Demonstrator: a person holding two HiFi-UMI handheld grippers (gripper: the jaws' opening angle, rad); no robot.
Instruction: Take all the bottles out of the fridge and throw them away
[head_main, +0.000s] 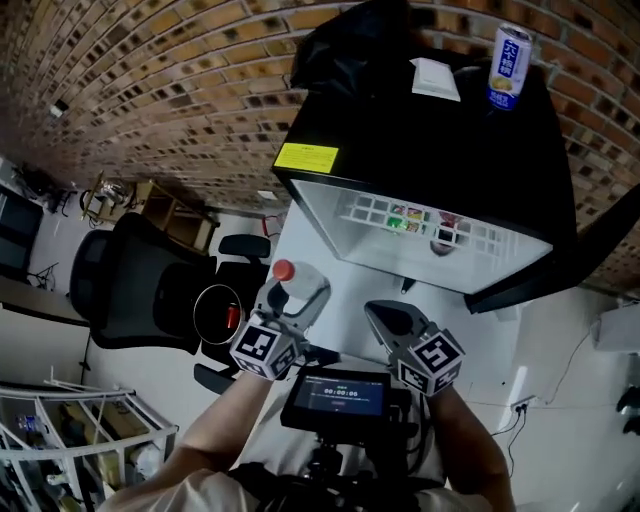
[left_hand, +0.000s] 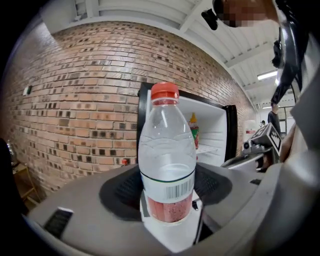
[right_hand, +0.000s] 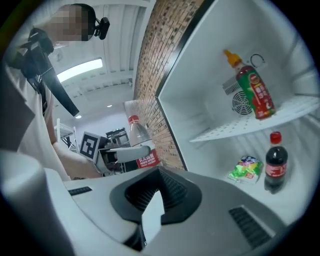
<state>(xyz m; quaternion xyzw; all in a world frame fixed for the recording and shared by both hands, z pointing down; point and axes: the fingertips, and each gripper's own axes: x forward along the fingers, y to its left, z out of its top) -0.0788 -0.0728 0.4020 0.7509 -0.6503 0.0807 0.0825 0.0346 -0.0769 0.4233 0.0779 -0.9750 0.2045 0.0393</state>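
Brick wall (head_main: 150, 100) backs the open fridge (head_main: 500, 160) on white floor (head_main: 560, 340).

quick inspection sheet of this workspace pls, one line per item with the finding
surface: white floor; the black fridge stands on it with its door open
job's things: clear bottle with red cap is out of the fridge; green bottle on the shelf and dark cola bottle below it are inside
clutter: green packet beside the cola bottle; can and paper on the fridge top
grippers: left gripper shut on the clear bottle; right gripper shut, holding nothing
cables: what looks like a thin cable on the floor
surroundings: brick wall, office chair, round black bin
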